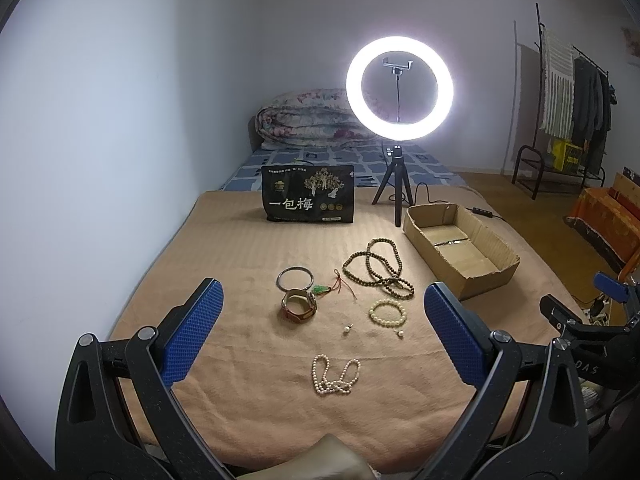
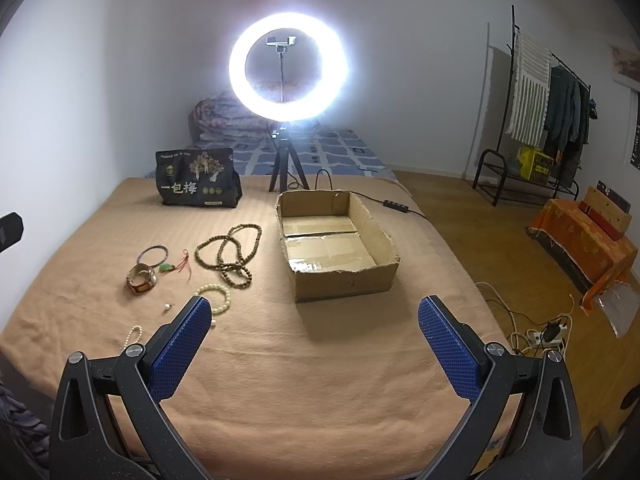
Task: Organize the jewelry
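Left wrist view: left hand-held gripper (image 1: 323, 312) spread wide, nothing between the blue pads (image 1: 192, 336), hovering above the tan blanket (image 1: 240, 248) on the bed. Jewelry sits centre frame, all loose on the blanket. Pearl necklace (image 1: 335, 376) lowest, bunched, between the two fingers in the picture. Above it two small pearl earrings (image 1: 347, 329), apart from each other. Pale bead bracelet (image 1: 387, 312) centre right. Watch with brown strap (image 1: 299, 305) centre left, touching or overlapping a thin metal bangle (image 1: 296, 278) just above. Green pendant on red cord (image 1: 320, 289) just right of the watch. Long brown bead strand (image 1: 378, 269) looped above the bracelet. Open cardboard box (image 1: 460, 248) at right of centre, nothing visible inside apart from its taped floor. Black snack bag (image 1: 308, 199) stands upright at upper centre; lit ring light (image 1: 399, 85) on tripod right of it. Part of the right hand-held gripper (image 1: 608, 280) at right edge.

Right wrist view: right hand-held gripper (image 2: 314, 320) also wide open, empty, above the blanket (image 2: 320, 380). Box (image 2: 340, 248) dead centre, above the finger gap. Jewelry cluster at left: brown strand (image 2: 230, 254), bangle (image 2: 152, 254), watch (image 2: 142, 278), pendant (image 2: 166, 267), pale bracelet (image 2: 216, 298) partly behind the left pad (image 2: 180, 352), pearl necklace (image 2: 134, 336) mostly hidden. Snack bag (image 2: 198, 179) upper left, ring light (image 2: 287, 66) top centre.
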`<move>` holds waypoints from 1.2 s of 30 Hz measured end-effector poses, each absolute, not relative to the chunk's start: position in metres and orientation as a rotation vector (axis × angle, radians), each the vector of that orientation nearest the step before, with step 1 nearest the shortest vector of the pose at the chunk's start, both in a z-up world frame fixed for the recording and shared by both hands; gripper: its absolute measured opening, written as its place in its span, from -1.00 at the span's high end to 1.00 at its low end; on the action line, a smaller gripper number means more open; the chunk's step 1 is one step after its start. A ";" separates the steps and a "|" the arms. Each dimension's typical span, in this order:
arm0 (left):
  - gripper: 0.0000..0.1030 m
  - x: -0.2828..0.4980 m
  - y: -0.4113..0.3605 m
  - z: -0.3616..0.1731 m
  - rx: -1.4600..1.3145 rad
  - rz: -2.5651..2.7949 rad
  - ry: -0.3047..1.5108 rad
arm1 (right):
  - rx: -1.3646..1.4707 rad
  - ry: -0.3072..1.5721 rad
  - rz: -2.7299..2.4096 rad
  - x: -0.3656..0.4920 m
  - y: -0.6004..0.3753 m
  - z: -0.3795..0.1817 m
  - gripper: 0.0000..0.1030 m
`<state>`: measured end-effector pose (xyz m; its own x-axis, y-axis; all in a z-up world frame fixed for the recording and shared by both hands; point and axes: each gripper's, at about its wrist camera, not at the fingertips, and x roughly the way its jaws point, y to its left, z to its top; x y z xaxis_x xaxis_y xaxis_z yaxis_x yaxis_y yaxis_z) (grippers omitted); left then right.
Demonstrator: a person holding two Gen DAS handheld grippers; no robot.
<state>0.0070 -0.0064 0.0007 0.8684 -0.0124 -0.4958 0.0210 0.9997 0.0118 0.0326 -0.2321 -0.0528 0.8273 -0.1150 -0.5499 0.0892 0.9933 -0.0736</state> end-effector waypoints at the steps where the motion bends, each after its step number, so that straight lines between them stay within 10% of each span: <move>1: -0.99 0.010 -0.002 -0.003 0.016 -0.015 0.523 | -0.044 0.587 -0.106 0.033 -0.232 -0.053 -0.99; 36: -0.99 0.129 0.108 -0.056 -0.158 -0.005 0.899 | -0.143 0.629 -0.072 0.110 -0.203 -0.042 -0.99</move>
<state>0.1295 0.1084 -0.0559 0.6230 -0.0708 -0.7790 -0.0615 0.9884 -0.1389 0.1096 -0.2031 -0.0420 0.8065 -0.1104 -0.5808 0.0236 0.9876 -0.1549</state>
